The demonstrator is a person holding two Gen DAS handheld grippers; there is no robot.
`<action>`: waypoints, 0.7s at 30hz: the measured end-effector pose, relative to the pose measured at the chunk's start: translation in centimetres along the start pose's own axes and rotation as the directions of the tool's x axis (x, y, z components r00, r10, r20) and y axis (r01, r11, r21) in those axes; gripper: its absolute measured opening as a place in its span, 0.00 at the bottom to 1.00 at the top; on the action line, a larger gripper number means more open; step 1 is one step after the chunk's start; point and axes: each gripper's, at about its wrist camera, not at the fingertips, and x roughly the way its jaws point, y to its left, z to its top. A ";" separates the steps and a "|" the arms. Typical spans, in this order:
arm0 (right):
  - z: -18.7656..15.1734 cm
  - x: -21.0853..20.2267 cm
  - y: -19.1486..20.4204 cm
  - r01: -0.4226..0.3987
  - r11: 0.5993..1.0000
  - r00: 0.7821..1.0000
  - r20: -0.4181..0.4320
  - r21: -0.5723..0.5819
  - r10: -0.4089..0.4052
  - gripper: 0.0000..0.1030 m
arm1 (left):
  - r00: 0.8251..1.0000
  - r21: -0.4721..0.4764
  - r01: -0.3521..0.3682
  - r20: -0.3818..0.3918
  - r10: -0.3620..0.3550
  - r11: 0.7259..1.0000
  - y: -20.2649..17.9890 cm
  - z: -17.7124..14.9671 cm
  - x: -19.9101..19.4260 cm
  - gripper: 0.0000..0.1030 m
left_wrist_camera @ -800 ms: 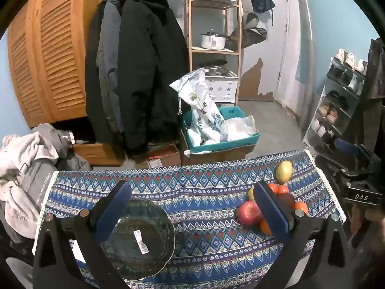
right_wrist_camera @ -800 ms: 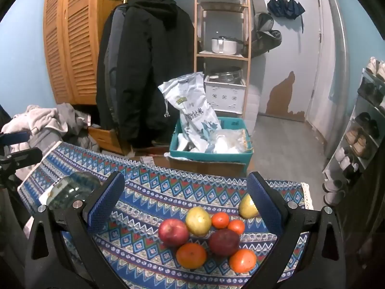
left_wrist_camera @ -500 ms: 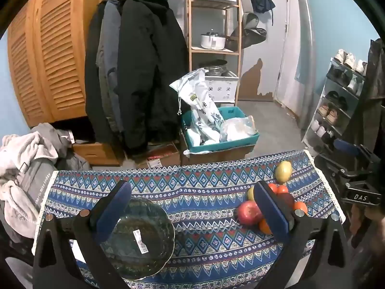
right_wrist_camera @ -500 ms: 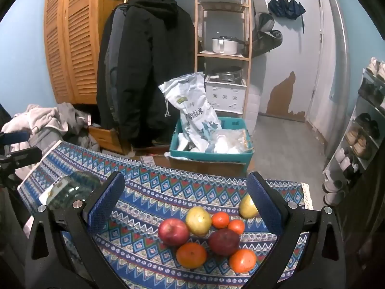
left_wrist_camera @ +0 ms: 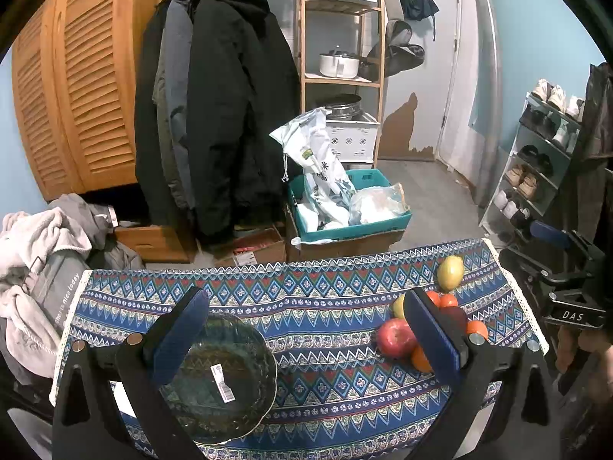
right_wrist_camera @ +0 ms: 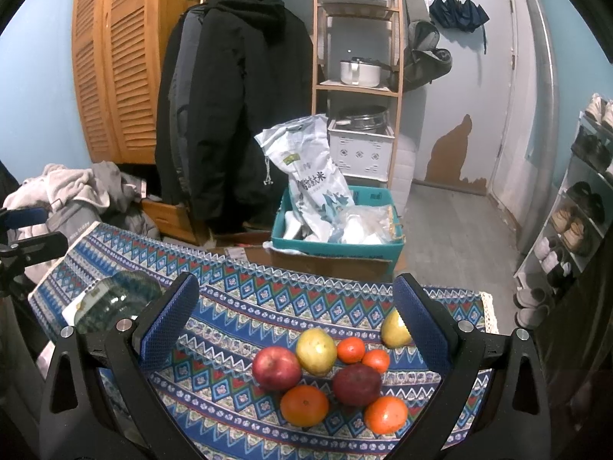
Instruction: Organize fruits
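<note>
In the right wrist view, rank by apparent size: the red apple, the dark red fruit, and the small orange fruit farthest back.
1-2. Red apple and dark red fruit: they look about alike, so I won't rank them.
3. Small orange fruit farthest back: clearly smallest, though it lies slightly farther from the camera.
</note>
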 end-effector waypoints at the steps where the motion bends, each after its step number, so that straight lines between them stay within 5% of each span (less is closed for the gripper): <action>1: 0.0 0.0 0.0 0.000 1.000 1.000 0.000 0.001 0.000 0.97 | 1.000 0.001 0.000 0.000 0.000 1.000 0.1 0.0 0.0 0.99; 21: 0.1 0.0 0.1 -0.001 1.000 1.000 -0.001 0.000 0.001 0.97 | 1.000 0.007 -0.004 0.019 0.004 1.000 0.1 -0.1 0.0 0.99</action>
